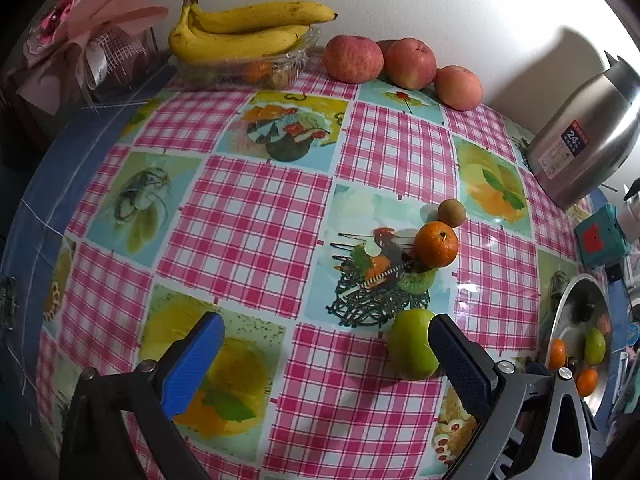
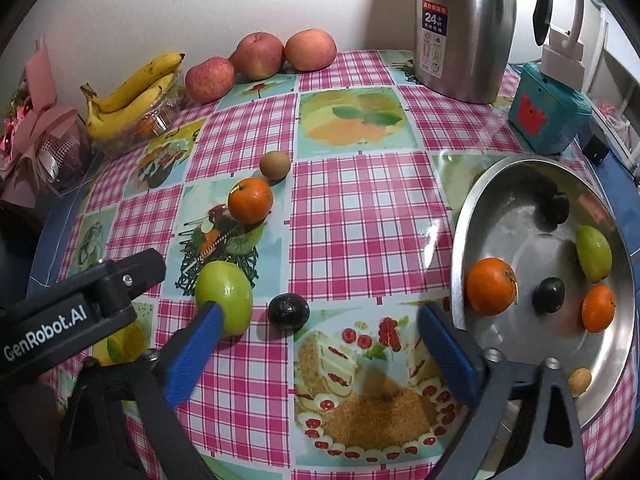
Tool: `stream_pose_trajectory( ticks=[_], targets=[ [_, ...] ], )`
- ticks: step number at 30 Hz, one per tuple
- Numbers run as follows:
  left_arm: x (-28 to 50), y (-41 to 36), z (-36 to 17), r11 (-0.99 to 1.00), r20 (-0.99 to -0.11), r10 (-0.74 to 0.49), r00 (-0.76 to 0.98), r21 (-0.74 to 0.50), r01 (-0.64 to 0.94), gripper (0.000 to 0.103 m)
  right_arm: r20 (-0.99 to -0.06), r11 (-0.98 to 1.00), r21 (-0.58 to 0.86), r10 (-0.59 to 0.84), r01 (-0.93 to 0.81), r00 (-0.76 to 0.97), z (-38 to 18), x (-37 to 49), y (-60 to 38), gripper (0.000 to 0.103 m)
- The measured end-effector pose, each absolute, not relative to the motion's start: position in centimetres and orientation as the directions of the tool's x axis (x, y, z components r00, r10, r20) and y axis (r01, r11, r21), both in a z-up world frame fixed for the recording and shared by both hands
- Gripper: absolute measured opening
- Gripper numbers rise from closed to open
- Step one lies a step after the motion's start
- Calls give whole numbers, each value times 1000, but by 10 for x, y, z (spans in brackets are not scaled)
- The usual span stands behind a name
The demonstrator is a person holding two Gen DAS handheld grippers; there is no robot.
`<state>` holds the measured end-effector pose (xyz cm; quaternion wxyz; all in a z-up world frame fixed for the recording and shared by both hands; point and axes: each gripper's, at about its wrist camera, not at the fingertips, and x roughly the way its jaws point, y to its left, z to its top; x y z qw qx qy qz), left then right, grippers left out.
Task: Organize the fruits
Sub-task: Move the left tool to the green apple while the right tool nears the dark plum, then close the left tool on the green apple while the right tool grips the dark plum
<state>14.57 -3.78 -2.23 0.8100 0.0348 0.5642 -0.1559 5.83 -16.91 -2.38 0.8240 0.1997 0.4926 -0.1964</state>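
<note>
My left gripper is open low over the checked tablecloth, and a green fruit lies just inside its right finger. My right gripper is also open. A dark plum lies on the cloth between and just ahead of its blue fingers, untouched. The same green fruit sits at its left fingertip. Further back lie an orange and a small brown fruit. At the right, a steel bowl holds two oranges, a green fruit and dark plums.
Bananas rest on a clear plastic box by the wall, with three apples beside them. A steel kettle and a teal box stand at the back right. A wrapped pink bouquet fills the left corner.
</note>
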Motion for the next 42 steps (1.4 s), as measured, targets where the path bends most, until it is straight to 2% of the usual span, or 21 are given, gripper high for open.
stream_pose_trajectory(
  ticks=[2,9,11,16,23,35,42],
  targets=[
    [145,-39,-24,947,-927,-212,310,-117,298,103,-892,842,141,-119,520,436,-26,59,-170,81],
    [145,-42,-27,946,-928,-223,298,-132,297,103,-902,855,155,-81,494,424,-36,64,-166,70],
    [145,-42,-28,945,-928,-227,296,-137,296,103,-903,858,148,-86,492,421,-37,65,-166,62],
    [146,-45,-33,941,-930,-250,271,-167,295,103,-907,854,159,-72,495,415,-41,66,-169,51],
    [145,-48,-42,935,-926,-296,233,-231,271,103,-906,856,189,-36,481,421,-46,70,-167,48],
    [147,-49,-58,936,-937,-302,174,-257,239,103,-907,875,184,-25,449,420,-52,77,-164,39],
    [145,-51,-61,925,-930,-335,152,-294,240,103,-907,875,182,-27,449,421,-55,81,-163,38]
  ],
)
